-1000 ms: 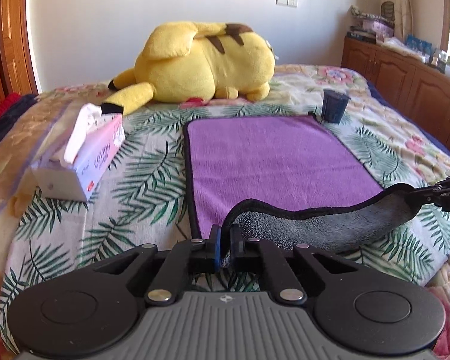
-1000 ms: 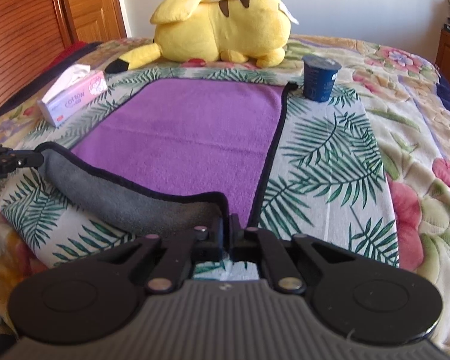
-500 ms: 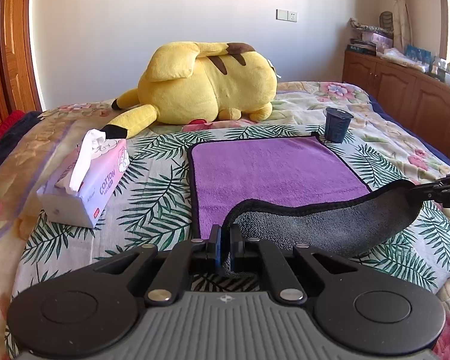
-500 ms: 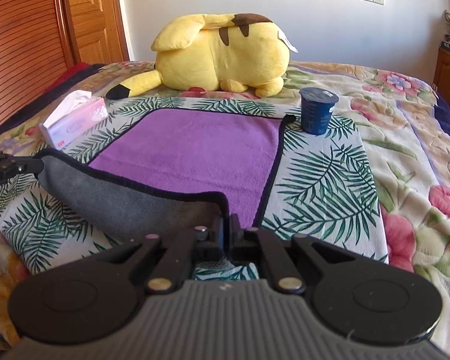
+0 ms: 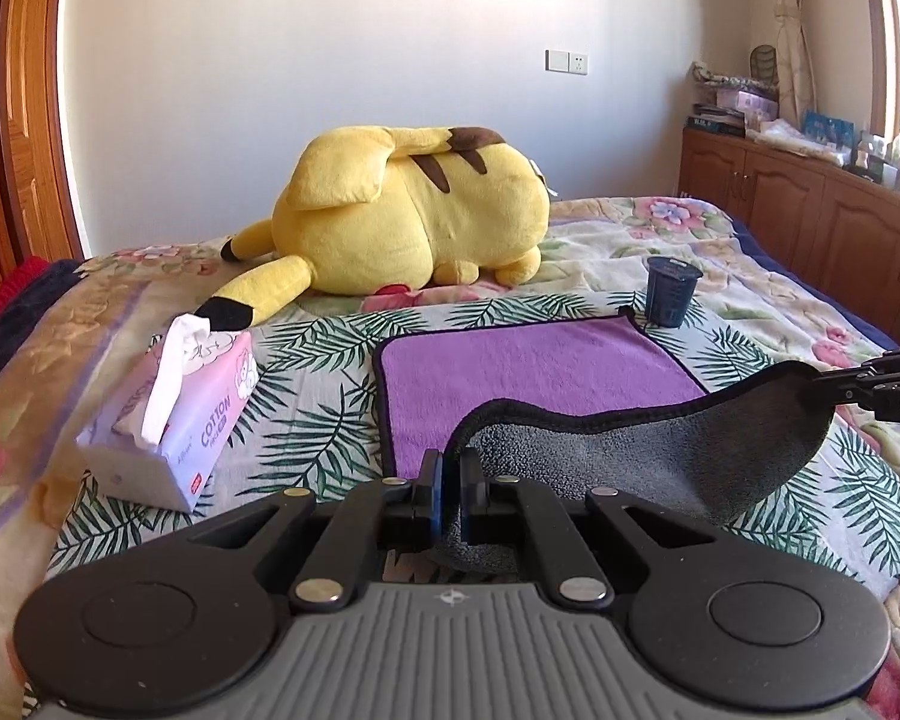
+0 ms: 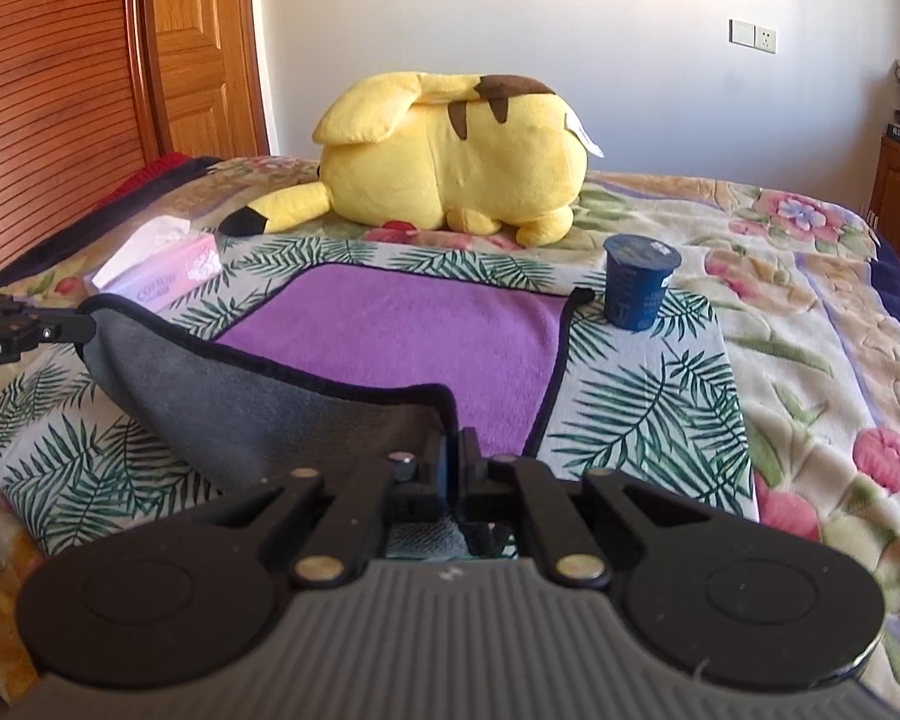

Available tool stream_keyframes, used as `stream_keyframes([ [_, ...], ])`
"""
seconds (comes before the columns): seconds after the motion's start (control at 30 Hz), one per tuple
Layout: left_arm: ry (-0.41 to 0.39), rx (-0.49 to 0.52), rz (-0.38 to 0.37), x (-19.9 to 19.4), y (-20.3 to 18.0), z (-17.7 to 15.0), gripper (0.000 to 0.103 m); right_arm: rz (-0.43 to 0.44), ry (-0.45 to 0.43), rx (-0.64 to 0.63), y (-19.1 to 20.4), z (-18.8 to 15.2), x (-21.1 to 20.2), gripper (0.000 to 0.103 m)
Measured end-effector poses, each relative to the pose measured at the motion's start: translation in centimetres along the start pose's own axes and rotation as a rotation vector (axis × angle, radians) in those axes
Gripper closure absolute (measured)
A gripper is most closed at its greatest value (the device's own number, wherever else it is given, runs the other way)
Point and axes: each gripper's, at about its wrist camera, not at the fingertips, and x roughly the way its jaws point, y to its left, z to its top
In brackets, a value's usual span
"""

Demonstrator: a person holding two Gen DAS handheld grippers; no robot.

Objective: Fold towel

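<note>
Over on the left of the bed sits a pink-and-white cardboard tissue box (image 5: pixel 177 414), a tissue sticking out of its top, well clear of the work. Next along, the left gripper (image 5: pixel 448 483) has its two black fingers pinched tight on the near left corner of the purple microfibre towel with a grey underside and black piping (image 5: pixel 534 366). That corner is lifted off the palm-leaf printed bedspread (image 5: pixel 306 396), so the grey back shows as a sagging band hanging between the two tools.

Most of the towel lies flat, purple face up, in the middle of the bed. Beyond it a big yellow plush toy (image 5: pixel 414 228) lies on its side, and a small dark blue plastic cup (image 6: pixel 639 282) stands just beside the towel's far right corner; whether it touches the piping I cannot tell.

On the right, the right gripper (image 6: pixel 453 471) is likewise closed on the near right corner, raised to about the same height.

To my eye the fold is only begun: both near corners are gripped and raised, but the edge has not been carried over. What remains is to sweep it toward the far edge, lay it down square, let go, and perhaps fold again. The cup looks close enough to get knocked.
</note>
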Motion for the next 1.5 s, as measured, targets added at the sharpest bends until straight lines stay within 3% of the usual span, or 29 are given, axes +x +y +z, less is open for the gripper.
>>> stream_keyframes([
  [1.5, -0.022, 0.049, -0.024, 5.5, 1.2, 4.3, 0.103, -0.045, -0.095, -0.1, -1.5, 3.4, 3.7, 0.1],
])
